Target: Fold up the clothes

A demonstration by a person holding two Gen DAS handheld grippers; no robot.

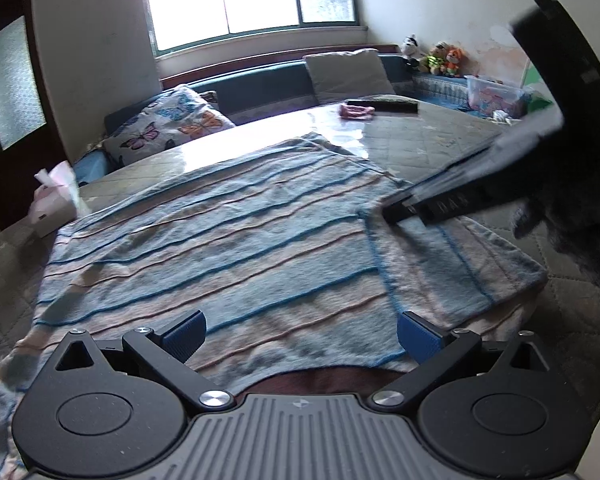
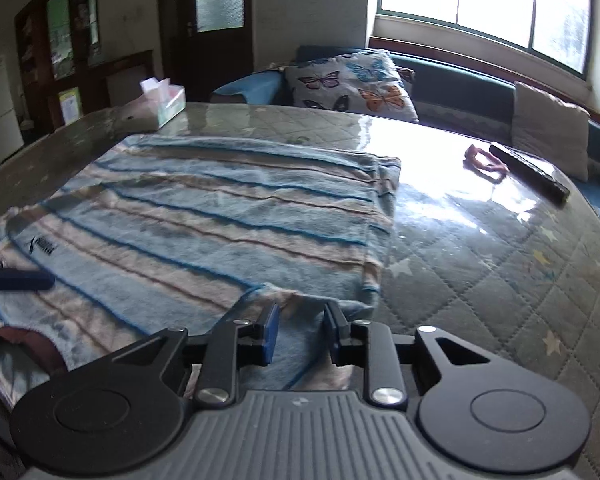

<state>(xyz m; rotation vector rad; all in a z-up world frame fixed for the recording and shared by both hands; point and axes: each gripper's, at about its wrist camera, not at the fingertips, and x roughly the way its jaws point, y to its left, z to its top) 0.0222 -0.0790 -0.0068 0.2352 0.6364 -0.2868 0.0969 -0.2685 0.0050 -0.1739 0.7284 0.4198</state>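
Observation:
A fleece top [image 1: 220, 240] [image 2: 220, 208] with blue and pink stripes lies flat on the quilted table [image 2: 480, 260]. Its maroon collar [image 1: 324, 380] [image 2: 20, 340] is at the near edge. One sleeve [image 1: 440, 272] is folded in over the right side. My left gripper [image 1: 300, 332] hovers wide open just above the body near the collar, with nothing between its pads; one of its blue fingers [image 2: 18, 280] shows in the right wrist view. My right gripper [image 2: 300, 332] [image 1: 398, 210] is low over the folded sleeve, its jaws a little apart, with cloth lying between the pads but not pinched.
A tissue box [image 1: 56, 200] [image 2: 166, 104] stands at the table's left corner. A pink scrap [image 1: 356, 111] [image 2: 484, 160] and a dark flat bar [image 1: 384, 105] [image 2: 528, 172] lie at the far side. A butterfly cushion [image 1: 168, 124] and a bench lie beyond.

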